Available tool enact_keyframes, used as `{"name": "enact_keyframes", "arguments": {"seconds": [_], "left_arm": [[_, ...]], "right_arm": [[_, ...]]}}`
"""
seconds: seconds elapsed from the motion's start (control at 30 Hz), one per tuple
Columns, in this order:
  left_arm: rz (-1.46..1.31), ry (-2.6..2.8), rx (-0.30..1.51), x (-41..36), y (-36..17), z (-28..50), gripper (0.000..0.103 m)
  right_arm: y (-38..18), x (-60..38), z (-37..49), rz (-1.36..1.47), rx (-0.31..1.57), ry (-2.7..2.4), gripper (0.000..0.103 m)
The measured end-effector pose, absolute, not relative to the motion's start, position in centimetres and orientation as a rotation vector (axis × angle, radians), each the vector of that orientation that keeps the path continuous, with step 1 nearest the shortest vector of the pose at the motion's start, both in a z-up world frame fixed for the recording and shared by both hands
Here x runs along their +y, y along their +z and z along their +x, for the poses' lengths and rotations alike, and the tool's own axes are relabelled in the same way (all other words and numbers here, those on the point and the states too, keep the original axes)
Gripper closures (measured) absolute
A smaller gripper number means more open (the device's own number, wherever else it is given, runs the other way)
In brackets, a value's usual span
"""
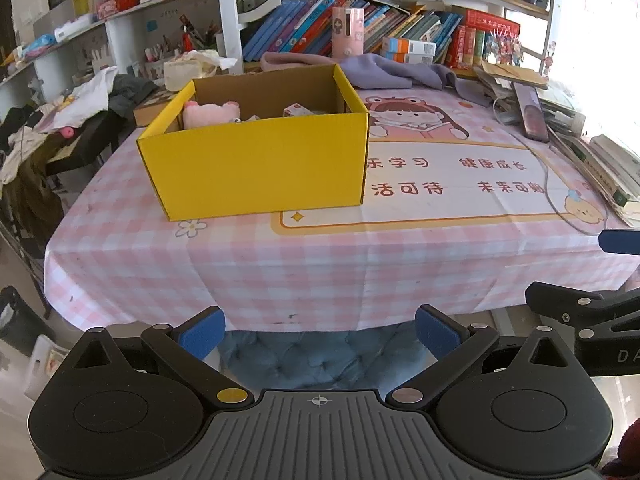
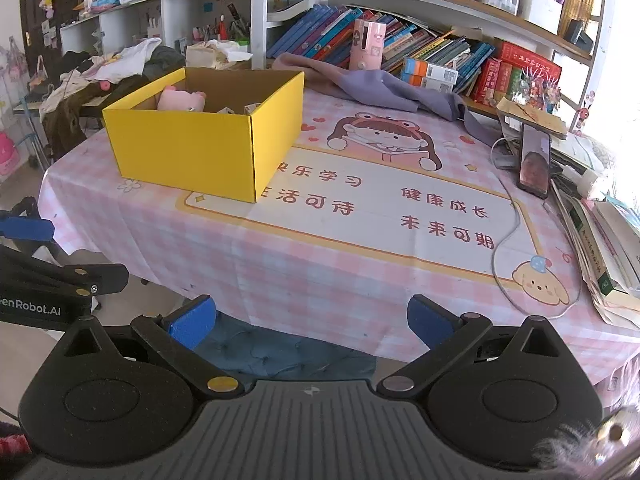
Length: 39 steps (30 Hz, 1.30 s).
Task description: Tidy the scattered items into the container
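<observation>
A yellow cardboard box (image 1: 256,164) stands on the pink checked tablecloth (image 1: 280,272), left of middle. It also shows in the right wrist view (image 2: 188,148). Inside lie a pink plush pig (image 1: 210,114), also seen in the right wrist view (image 2: 180,99), and a small white carton (image 1: 298,110). My left gripper (image 1: 318,332) is open and empty, held off the table's front edge. My right gripper (image 2: 312,320) is open and empty, also off the front edge, to the right of the left one.
A purple cloth (image 2: 384,88) lies at the back by a pink cylinder (image 2: 368,44) and rows of books. A phone (image 2: 534,162) with a white cable leans at the right beside stacked books (image 2: 604,240). A blue cushioned chair (image 1: 320,356) sits below the table edge.
</observation>
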<state>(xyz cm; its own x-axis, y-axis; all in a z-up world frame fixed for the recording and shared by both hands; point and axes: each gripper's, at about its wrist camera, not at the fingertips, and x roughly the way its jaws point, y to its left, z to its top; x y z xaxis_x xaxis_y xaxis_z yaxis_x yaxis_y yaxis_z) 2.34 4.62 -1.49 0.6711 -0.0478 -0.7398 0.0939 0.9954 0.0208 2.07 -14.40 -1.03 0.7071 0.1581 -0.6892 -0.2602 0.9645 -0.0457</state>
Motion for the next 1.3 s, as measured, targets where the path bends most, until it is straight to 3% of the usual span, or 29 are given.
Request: {"name": "enact_keyframes", "arguments": {"seconds": [1.3], "left_arm": [[0.072, -0.08, 0.801, 4.78, -1.19, 2.43, 0.001]], "right_arm": [[-0.54, -13.79, 1.97, -0.173, 0.753, 0.252, 0.0]]}}
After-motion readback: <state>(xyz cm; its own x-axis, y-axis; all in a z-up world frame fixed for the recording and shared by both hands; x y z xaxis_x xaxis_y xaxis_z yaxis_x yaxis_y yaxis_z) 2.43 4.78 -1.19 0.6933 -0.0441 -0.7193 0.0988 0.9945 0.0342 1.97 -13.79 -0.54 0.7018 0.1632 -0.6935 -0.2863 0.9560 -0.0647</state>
